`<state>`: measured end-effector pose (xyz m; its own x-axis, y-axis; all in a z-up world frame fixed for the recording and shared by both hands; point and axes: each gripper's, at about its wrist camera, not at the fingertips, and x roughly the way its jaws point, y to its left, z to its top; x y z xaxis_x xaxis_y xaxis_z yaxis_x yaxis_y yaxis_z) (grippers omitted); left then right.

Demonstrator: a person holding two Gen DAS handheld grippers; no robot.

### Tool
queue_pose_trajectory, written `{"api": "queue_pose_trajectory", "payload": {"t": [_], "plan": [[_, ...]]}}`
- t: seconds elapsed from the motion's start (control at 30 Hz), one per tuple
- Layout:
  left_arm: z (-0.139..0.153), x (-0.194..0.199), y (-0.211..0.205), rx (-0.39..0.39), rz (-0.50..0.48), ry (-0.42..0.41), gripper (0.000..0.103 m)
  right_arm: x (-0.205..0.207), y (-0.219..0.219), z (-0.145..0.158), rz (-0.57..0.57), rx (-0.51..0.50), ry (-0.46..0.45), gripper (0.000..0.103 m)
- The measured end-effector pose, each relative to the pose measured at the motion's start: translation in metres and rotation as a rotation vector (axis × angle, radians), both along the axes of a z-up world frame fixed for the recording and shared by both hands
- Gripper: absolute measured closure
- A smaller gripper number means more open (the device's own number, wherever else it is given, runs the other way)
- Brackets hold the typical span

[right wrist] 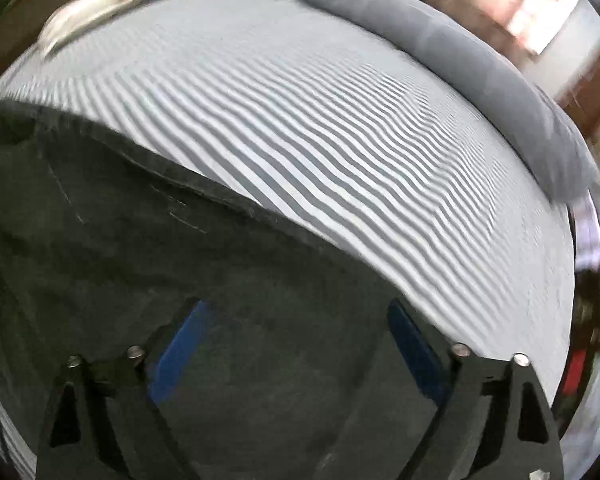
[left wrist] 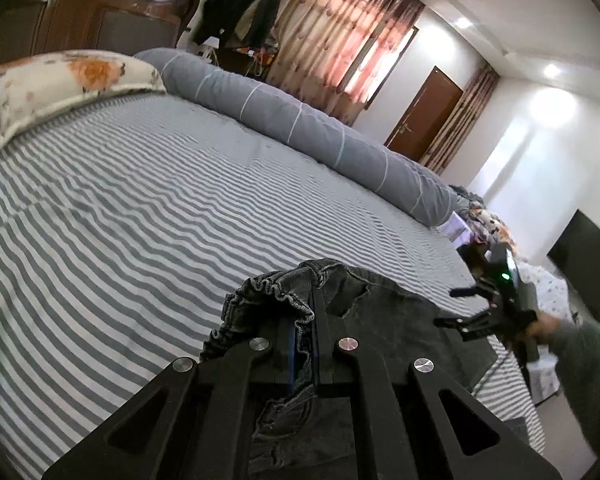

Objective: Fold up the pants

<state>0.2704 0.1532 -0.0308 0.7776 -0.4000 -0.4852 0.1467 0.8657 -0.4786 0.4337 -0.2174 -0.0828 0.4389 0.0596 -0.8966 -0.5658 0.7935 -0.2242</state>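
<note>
Left tool is clamped on the pants' elastic waistband, lifting it off the striped bed; right tool spread apart over dark denim—probably, through blur, seeking a hold.

a home bedroom: striped bed, floral pillow, curtains, hanging clothes

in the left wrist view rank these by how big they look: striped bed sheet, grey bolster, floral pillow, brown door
1. striped bed sheet
2. grey bolster
3. floral pillow
4. brown door, though it is farthest away, so its true size is unsure.
</note>
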Motion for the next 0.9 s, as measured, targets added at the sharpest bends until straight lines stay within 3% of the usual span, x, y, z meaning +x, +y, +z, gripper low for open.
{"api": "queue_pose_trajectory", "payload": {"t": [0.1,0.23,0.33,0.4,0.43,0.47,0.5,0.67,0.8,0.83,0.9], "plan": [[0.002,-0.007,-0.003,0.034,0.003,-0.001,0.098,0.016,0.010,-0.014,0.098,-0.029,0.032,0.026],[0.003,-0.011,-0.008,0.115,0.005,0.007,0.098,0.028,0.024,-0.025,0.189,-0.035,0.061,0.026],[0.005,-0.010,-0.012,0.153,0.011,0.013,0.098,0.030,0.038,-0.029,0.298,0.008,0.131,0.028],[0.006,-0.009,-0.014,0.164,0.022,0.015,0.098,0.028,0.045,-0.031,0.347,0.025,0.158,0.036],[0.006,-0.008,-0.014,0.162,0.025,0.023,0.098,0.028,0.047,-0.034,0.366,0.016,0.175,0.047],[0.007,-0.007,-0.014,0.160,0.027,0.028,0.097,0.028,0.045,-0.037,0.366,0.011,0.193,0.058],[0.007,-0.007,-0.014,0.162,0.031,0.030,0.097,0.030,0.041,-0.039,0.358,0.014,0.209,0.061],[0.013,-0.008,-0.020,0.192,0.029,0.030,0.097,0.029,0.000,-0.047,0.285,0.000,0.235,0.070],[0.019,-0.010,-0.026,0.222,0.026,0.031,0.097,0.025,-0.026,-0.051,0.208,-0.008,0.209,0.079],[0.019,-0.009,-0.027,0.237,0.027,0.040,0.097,0.020,-0.033,-0.049,0.194,-0.013,0.186,0.090],[0.016,-0.007,-0.026,0.255,0.036,0.054,0.097,0.008,-0.038,-0.045,0.176,-0.020,0.144,0.095]]}}
